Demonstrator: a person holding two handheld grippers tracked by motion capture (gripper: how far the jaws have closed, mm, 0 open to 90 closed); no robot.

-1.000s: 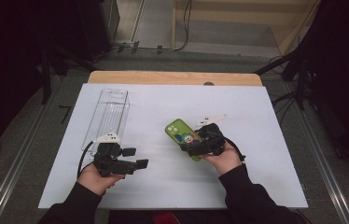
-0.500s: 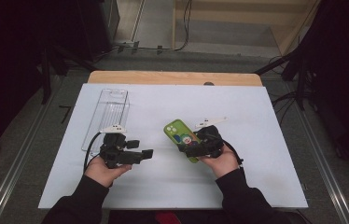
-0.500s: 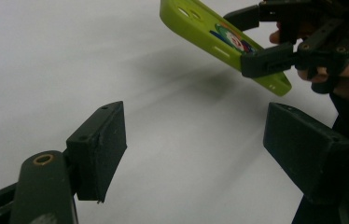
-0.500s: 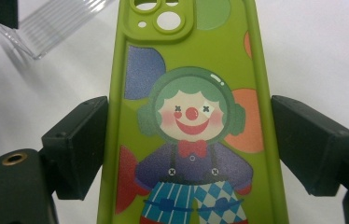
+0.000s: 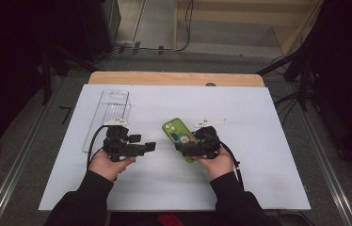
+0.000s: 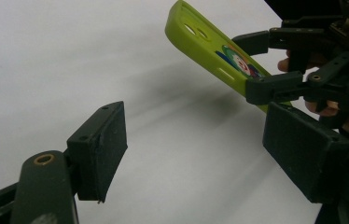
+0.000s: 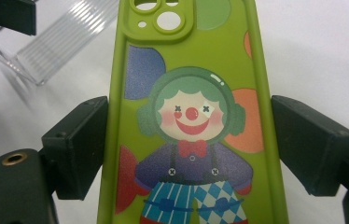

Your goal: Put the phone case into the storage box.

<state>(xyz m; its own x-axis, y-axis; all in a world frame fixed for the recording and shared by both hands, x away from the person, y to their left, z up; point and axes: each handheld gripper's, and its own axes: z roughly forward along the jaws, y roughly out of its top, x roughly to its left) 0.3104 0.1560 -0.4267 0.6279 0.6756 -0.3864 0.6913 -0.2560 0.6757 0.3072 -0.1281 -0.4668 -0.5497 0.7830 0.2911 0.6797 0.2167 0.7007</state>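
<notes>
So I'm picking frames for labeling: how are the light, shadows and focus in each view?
High view: the white table is evenly lit, the surroundings dark, and the phone case looks small and soft. Left gripper view: soft streaked shadows on the table, with the near pads sharp enough. Right gripper view: the case's clown print is crisp, while the clear plastic tray behind it blurs.
</notes>
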